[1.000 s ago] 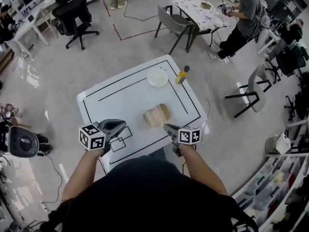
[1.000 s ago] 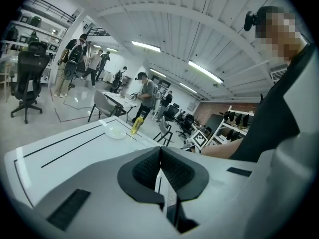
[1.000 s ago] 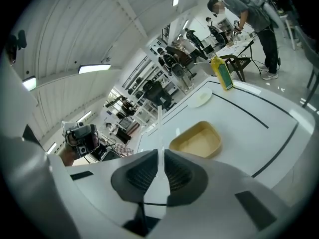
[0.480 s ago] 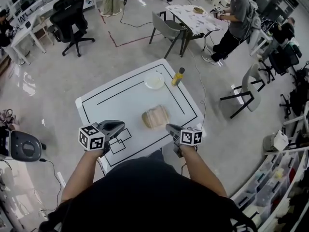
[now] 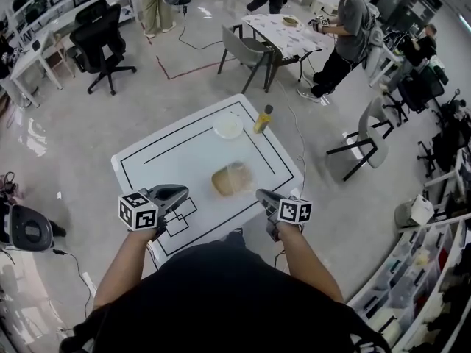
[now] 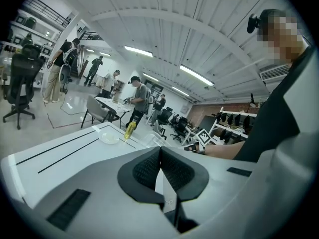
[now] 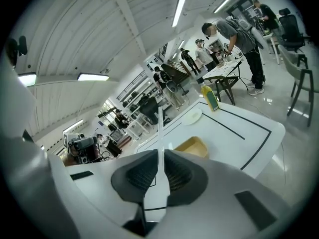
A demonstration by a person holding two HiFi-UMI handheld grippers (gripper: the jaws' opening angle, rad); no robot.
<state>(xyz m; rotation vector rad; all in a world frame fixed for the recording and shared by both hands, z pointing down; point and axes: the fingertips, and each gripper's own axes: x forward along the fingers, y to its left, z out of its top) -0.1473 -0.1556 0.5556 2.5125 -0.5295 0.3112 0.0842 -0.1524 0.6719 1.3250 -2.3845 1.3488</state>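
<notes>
The fingers (image 6: 144, 169) of the left gripper (image 6: 160, 149) are clenched pad to pad with nothing between them. The fingers (image 7: 178, 174) of the right gripper (image 7: 160, 154) are clenched on a thin pale strip (image 7: 159, 128) that stands up past their tips; what the strip is cannot be told. From the head view, both grippers hang over the near edge of a white counter (image 5: 147, 160) marked with black lines, the left gripper (image 5: 179, 193) towards the near left corner and the right gripper (image 5: 264, 196) towards the near right corner, well apart from each other. Each carries a cube with square markers and is gripped by one of the person's hands, with bare forearms and a dark top below. Between the two grippers and a little beyond them, nearer the right one, a shallow tan tray (image 5: 232, 179) lies flat on the counter; it touches neither gripper. In the right gripper view the tray (image 7: 192, 146) shows just past the fingers. Farther back a white plate (image 5: 227, 126) sits near the counter's far edge, with an upright yellow bottle (image 5: 261, 119) just beside it to the right. Beyond the counter is a pale floor with a grey chair (image 5: 250, 46), a black office chair (image 5: 99, 31), and a person (image 5: 346, 28) bent over another table.
</notes>
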